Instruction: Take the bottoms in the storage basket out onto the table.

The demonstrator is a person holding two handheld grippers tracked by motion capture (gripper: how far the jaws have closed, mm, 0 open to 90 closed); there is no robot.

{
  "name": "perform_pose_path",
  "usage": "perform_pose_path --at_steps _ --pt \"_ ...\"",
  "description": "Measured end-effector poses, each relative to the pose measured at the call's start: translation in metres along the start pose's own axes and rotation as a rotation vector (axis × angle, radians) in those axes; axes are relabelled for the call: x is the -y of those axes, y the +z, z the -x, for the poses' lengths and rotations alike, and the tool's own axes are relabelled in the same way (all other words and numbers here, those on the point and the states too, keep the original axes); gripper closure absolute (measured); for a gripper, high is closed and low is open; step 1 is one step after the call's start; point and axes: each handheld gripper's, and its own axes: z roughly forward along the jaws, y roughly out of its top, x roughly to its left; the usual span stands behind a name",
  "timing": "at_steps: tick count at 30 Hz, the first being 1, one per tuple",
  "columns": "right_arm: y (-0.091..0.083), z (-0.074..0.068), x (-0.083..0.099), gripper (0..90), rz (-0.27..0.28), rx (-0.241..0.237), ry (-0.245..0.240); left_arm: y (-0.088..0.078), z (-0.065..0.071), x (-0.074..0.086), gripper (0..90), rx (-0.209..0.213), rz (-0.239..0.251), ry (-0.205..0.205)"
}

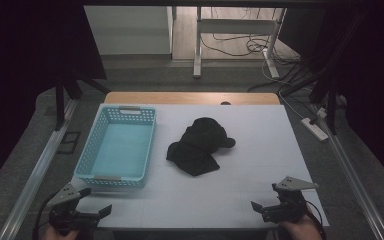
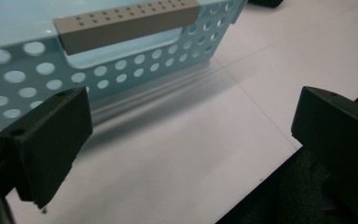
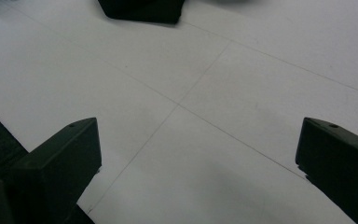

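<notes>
High view: a black cloth [image 1: 200, 145] lies crumpled near the middle of the white table [image 1: 260, 195], just beside a light-blue basket [image 1: 116, 148] that stands empty to its left. Left tongs [image 1: 95, 212] sit at the near-left corner of the table, right tongs [image 1: 263, 206] at the near-right edge; both are well apart from the cloth. Left gripper view shows its jaws spread wide with nothing between them, facing the basket wall [image 2: 121, 70] and its grey handle [image 2: 126, 23]. Right gripper view shows jaws likewise wide and empty over bare table, the cloth edge [image 3: 142, 10] at the top. Judgement: the work stands at the approach step, nothing yet grasped. Next move likely calls for the right tongs to advance to the cloth, lower onto a raised fold and close, presumably for transfer to the basket.
</notes>
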Motion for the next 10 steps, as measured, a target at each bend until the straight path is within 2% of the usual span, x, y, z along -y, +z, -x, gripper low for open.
perform_pose_path --at_steps 5,10 --pt "0.0001 -0.0004 -0.0001 0.3 0.000 0.001 -0.002 -0.0027 -0.0009 0.0028 0.0 -0.028 -0.014 0.004" --pt "0.0007 -0.0007 -0.0001 0.3 -0.003 0.000 -0.004 -0.0021 -0.0024 0.0025 0.0 -0.019 -0.021 -0.005"
